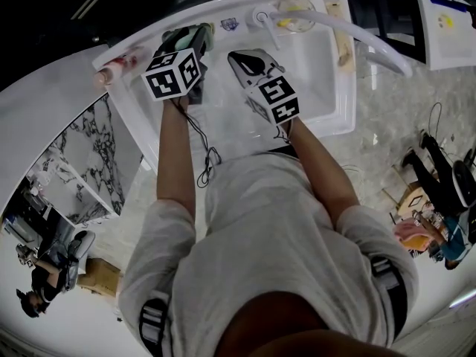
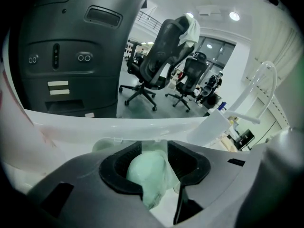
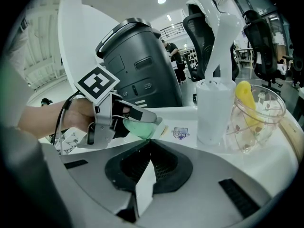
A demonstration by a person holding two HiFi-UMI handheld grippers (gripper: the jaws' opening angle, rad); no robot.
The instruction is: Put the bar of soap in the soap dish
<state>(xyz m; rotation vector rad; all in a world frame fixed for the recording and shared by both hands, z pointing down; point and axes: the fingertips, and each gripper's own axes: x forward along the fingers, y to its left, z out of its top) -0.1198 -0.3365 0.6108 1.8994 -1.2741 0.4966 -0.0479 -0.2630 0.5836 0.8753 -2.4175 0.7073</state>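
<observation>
A pale green bar of soap (image 3: 137, 127) sits clamped between the jaws of the left gripper (image 2: 153, 151), above the far rim of a white sink (image 1: 344, 103). The right gripper (image 3: 149, 148) hovers just beside it, jaws together and empty.

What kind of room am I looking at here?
Probably an open office or lab with a mock washroom corner: a white sink with a curved tap stands near rolling office chairs.

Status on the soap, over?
Left gripper shut on bar of soap, above sink rim. Right gripper shut, empty. Soap dish not made out; nothing blocking seen.
</observation>
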